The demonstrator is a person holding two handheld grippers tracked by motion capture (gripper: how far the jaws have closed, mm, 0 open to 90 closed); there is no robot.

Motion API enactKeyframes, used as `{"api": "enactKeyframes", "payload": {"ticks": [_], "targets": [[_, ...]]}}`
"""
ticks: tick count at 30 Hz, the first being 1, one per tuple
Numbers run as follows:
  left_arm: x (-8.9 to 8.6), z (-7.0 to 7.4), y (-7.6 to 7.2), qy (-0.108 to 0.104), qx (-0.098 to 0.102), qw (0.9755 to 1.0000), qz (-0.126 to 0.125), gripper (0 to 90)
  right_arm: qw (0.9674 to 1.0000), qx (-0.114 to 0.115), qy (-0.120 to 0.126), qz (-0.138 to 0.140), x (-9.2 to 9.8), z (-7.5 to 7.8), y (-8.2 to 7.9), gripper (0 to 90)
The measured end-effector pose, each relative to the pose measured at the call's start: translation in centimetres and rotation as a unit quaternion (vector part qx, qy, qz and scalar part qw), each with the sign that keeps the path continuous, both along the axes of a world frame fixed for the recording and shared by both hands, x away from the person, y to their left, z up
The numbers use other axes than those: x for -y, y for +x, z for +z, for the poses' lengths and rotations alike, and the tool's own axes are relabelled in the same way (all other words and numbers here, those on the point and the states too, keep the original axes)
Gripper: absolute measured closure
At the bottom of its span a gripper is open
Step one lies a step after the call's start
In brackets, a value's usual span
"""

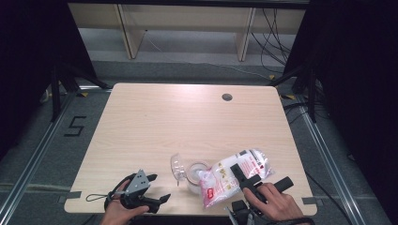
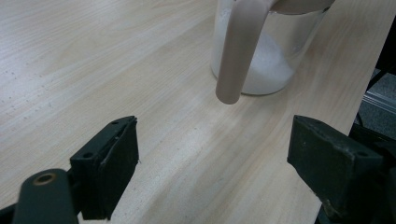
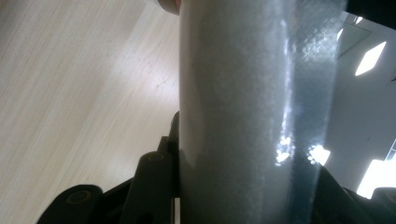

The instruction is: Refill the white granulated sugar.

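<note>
A clear bag of white grains with red print (image 1: pixel 230 174) lies tilted at the table's front right, its left end against a glass jar (image 1: pixel 195 177). My right gripper (image 1: pixel 261 177) is shut on the bag, whose pale bulk (image 3: pixel 243 102) stands between the black jaws of my right gripper (image 3: pixel 243 186). The jar (image 2: pixel 271 65) holds a layer of white grains, and its clear lid (image 1: pixel 177 168) is flipped open to the left. A beige bar (image 2: pixel 238 51) hangs down its front. My left gripper (image 1: pixel 158 187) rests near the front edge left of the jar, and my left gripper (image 2: pixel 219 158) is open with only bare wood between the jaws.
The wooden table (image 1: pixel 187 117) has a round cable hole (image 1: pixel 227 97) at the back right. Its front edge runs just below both hands. Black stands and cables flank the table on the floor, and wooden furniture legs stand beyond it.
</note>
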State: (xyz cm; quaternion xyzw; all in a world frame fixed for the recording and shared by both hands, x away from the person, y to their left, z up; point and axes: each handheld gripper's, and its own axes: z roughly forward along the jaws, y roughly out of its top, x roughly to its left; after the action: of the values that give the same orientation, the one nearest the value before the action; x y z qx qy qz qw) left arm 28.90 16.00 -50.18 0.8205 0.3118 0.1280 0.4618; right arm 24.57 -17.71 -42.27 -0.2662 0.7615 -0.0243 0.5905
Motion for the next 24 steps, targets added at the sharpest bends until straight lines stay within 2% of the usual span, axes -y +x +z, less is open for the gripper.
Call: {"api": "enactKeyframes", "payload": {"ticks": [2, 3, 7, 8, 9, 13, 14, 15, 18, 19, 24], "targets": [[0.0, -0.01, 0.01, -0.001, 0.0, 1.0, 0.0, 16.0, 1.0, 0.0, 0.001, -0.007, -0.03, -0.04, -0.13, 67.5], [0.01, -0.02, -0.01, 0.0, 0.001, 1.0, 0.001, 16.0, 0.9999, 0.003, -0.012, 0.002, -0.21, 0.09, -0.06, 67.6], [0.04, -0.06, 0.01, -0.002, 0.001, 1.0, 0.001, 16.0, 0.9999, 0.009, -0.01, -0.01, -0.17, -0.06, -0.26, 67.7], [0.05, -0.1, 0.04, -0.005, 0.002, 1.0, 0.0, 16.0, 0.9997, 0.012, -0.02, -0.009, -0.23, 0.05, -0.27, 67.8], [-0.01, -0.01, 0.01, 0.0, 0.0, 1.0, 0.0, 16.0, 0.9997, 0.012, -0.019, -0.01, -0.22, 0.07, -0.28, 67.8], [0.01, -0.03, 0.0, -0.001, 0.001, 1.0, 0.001, 16.0, 0.9997, 0.011, -0.023, -0.002, -0.27, 0.19, -0.19, 67.9], [0.02, -0.03, 0.0, -0.001, 0.0, 1.0, 0.001, 16.0, 0.9991, 0.016, -0.039, 0.009, -0.33, 0.43, -0.04, 68.0], [0.01, -0.03, 0.0, 0.0, 0.0, 1.0, 0.001, 16.0, 0.9999, 0.008, -0.006, -0.007, -0.1, 0.1, -0.24, 68.0], [0.01, -0.03, 0.01, -0.001, 0.0, 1.0, 0.001, 16.0, 0.9998, 0.01, -0.016, 0.001, -0.16, 0.25, -0.15, 68.1], [0.05, -0.05, -0.01, -0.004, -0.001, 1.0, 0.001, 16.0, 0.9999, 0.01, -0.01, -0.008, -0.08, 0.17, -0.24, 68.2], [0.06, -0.06, -0.01, -0.004, -0.001, 1.0, 0.0, 16.0, 0.9997, 0.013, -0.021, -0.008, -0.15, 0.32, -0.31, 68.3]]}}
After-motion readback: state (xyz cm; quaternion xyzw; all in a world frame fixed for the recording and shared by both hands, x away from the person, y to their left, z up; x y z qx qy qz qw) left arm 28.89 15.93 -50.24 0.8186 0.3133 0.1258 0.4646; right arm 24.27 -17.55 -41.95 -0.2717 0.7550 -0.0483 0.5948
